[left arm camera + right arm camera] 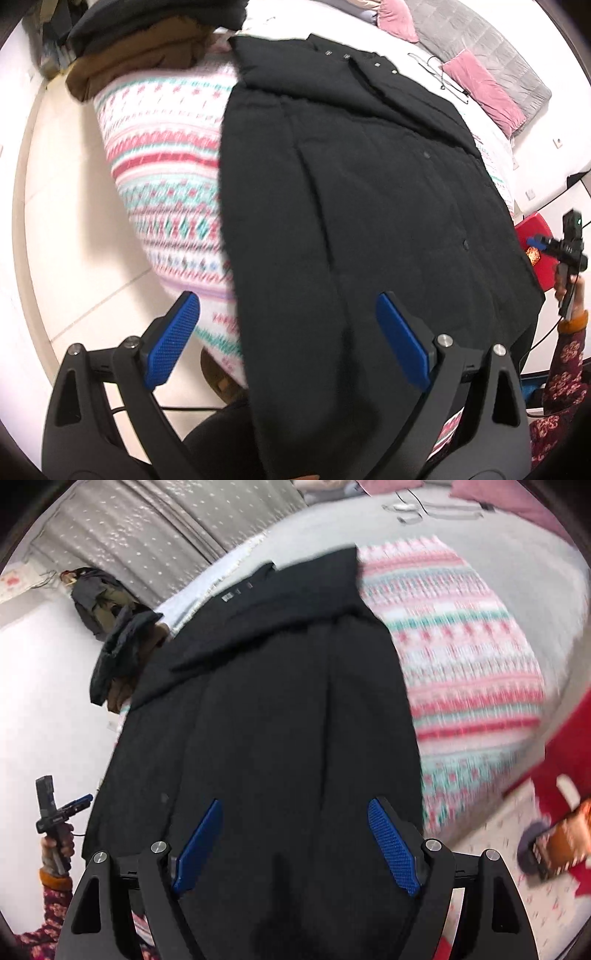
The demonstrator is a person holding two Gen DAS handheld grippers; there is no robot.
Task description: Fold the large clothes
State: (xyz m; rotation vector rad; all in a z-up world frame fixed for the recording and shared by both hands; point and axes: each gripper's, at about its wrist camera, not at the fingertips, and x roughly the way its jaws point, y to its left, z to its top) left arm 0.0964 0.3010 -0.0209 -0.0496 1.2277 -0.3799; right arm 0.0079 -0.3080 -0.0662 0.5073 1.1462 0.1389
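A large black padded coat (362,192) lies spread lengthwise on the bed, collar far, hem hanging over the near edge. It also fills the middle of the right wrist view (277,709). My left gripper (286,302) is open and empty above the coat's near left edge. My right gripper (293,806) is open and empty above the coat's lower part. The right gripper also shows at the right edge of the left wrist view (545,242). The left gripper shows at the left edge of the right wrist view (83,801).
A patterned pink, white and teal bedspread (166,166) covers the bed. A pile of brown and dark clothes (147,51) sits at its far left corner. Pink pillows (484,88), a grey quilt (491,44) and wire hangers (439,74) lie at the head. A red box (535,243) stands right.
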